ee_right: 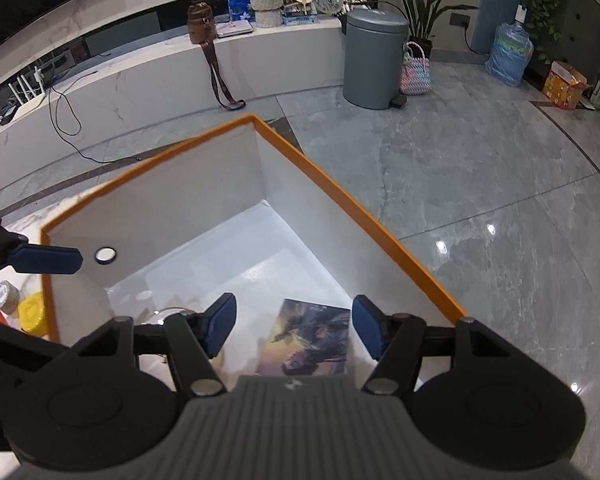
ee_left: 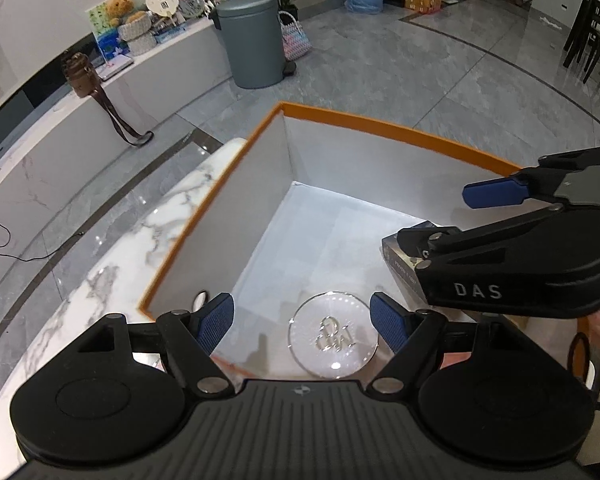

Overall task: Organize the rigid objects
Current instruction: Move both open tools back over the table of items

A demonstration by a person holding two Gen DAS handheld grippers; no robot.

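Observation:
An orange-rimmed box [ee_left: 380,120] with white walls stands open on the marble table [ee_left: 120,260]. A clear round disc [ee_left: 334,338] with a raised emblem lies on its floor, below my left gripper [ee_left: 302,320], which is open and holds nothing. A flat book with a dusky picture cover [ee_right: 308,336] lies on the box floor [ee_right: 260,248] under my right gripper [ee_right: 294,328], whose pads stand apart from its edges. In the left wrist view the right gripper's blue finger [ee_left: 492,194] reaches in over the book's dark edge [ee_left: 400,252].
Outside the box's left wall sit a yellow lid [ee_right: 32,312] and a small jar [ee_right: 6,296]. A small white round spot [ee_right: 105,255] shows on that wall. A grey bin [ee_left: 252,40] and a low white ledge [ee_left: 100,120] stand beyond on the tiled floor.

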